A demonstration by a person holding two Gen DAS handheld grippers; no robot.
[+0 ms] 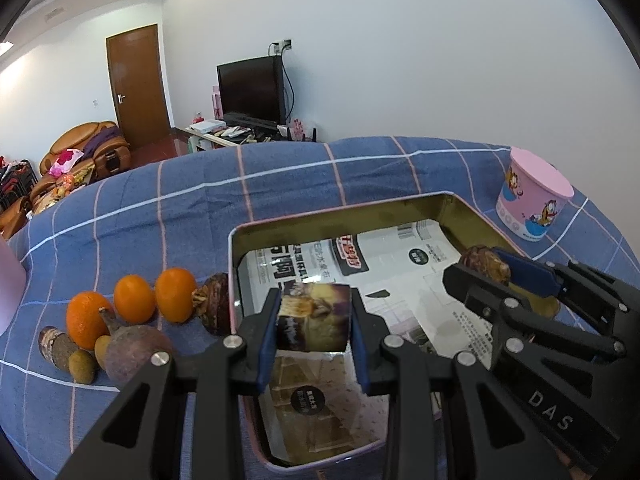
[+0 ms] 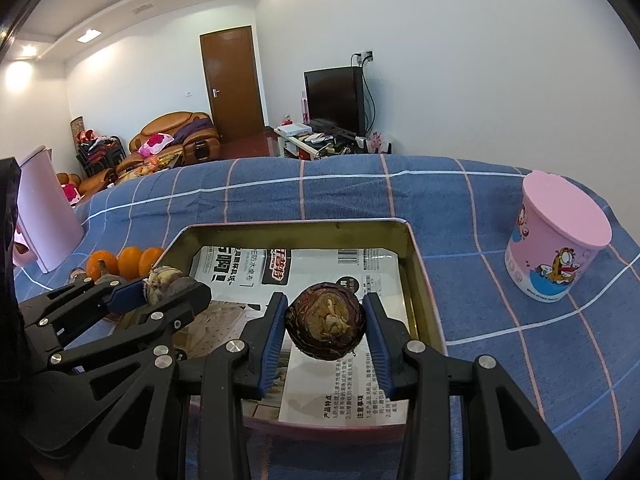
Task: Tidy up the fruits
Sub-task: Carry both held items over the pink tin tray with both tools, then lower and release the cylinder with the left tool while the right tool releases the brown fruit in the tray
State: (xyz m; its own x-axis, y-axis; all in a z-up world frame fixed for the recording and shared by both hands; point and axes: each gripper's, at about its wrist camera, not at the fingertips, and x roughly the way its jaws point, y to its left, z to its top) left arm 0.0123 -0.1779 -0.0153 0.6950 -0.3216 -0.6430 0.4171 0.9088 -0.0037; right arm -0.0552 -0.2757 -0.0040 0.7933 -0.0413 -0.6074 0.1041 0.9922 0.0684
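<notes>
Left gripper (image 1: 314, 320) jaws clamp a dark fruit chunk (image 1: 314, 316) over the tin (image 1: 472, 212). Right gripper (image 2: 326, 326) jaws pinch a brown round fruit (image 2: 325, 327) above it.

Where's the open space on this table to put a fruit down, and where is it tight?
Bare cloth lies beyond the metal tray's far rim, and between the tray and the pink cup. The tray's paper-lined floor is free at the back. It is crowded left of the tray, where oranges and dark fruits cluster.
</notes>
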